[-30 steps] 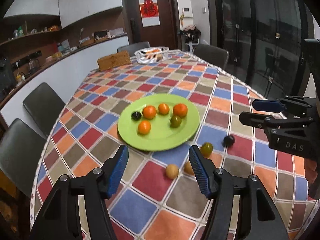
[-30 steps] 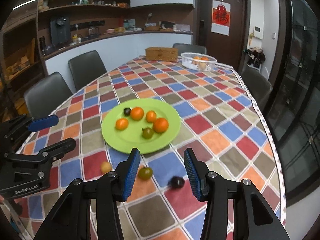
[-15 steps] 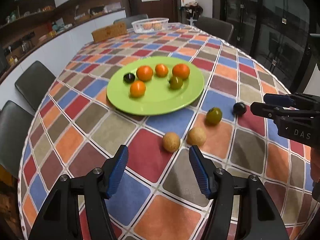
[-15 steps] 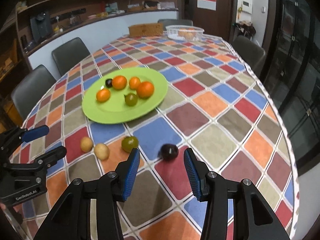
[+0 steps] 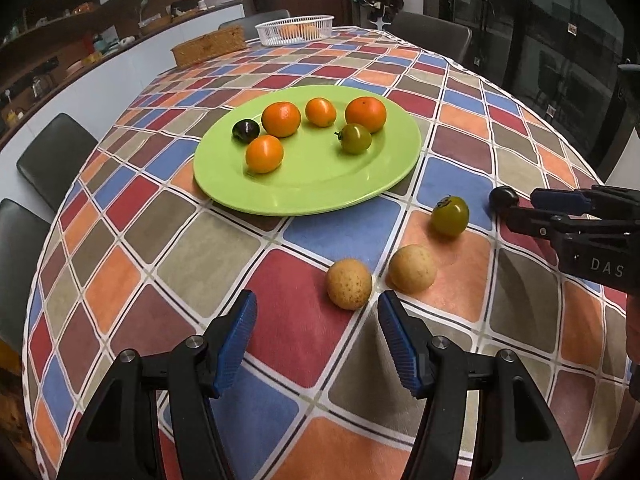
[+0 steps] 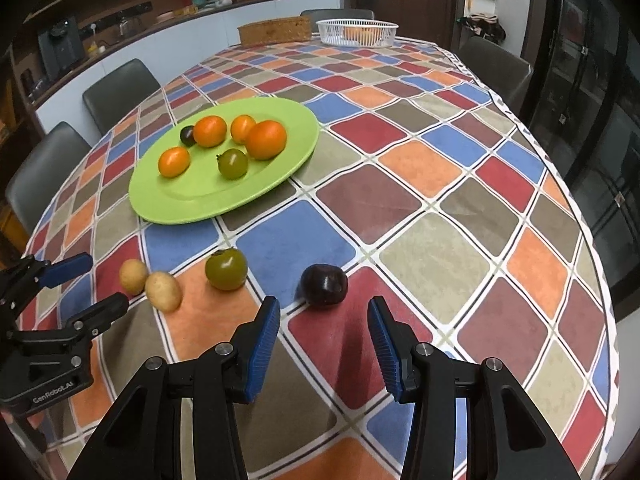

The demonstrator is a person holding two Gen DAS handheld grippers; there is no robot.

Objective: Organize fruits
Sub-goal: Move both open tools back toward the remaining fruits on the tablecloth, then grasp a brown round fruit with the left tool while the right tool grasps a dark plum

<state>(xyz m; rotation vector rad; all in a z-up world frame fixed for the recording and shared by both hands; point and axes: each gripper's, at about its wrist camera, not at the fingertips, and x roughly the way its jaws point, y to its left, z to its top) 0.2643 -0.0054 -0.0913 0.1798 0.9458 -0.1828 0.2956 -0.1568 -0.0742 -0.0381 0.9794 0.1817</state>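
Both tongs have dropped closer to the table than a second ago, so the loose fruit now looms larger in front of them. The left tongs (image 5: 318,340) stand partly open and grip nothing; a tan fruit (image 5: 349,284) lies just beyond the tips, a second tan fruit (image 5: 412,268) just beside it. The right tongs (image 6: 322,340) are also partly open and empty, with a dark plum (image 6: 324,284) just ahead of the gap. A green tomato (image 6: 226,269) sits between the plum and the tan pair, all four near the table's near edge. Farther in, a green plate (image 5: 320,192) carries four orange fruits, one green tomato and one small dark fruit. The table wears a checked cloth (image 6: 420,168) of many colours. At the far edge stand a white basket (image 6: 356,33) and a wicker box (image 6: 275,30). Dark chairs line the sides; a counter and shelves run along the wall.
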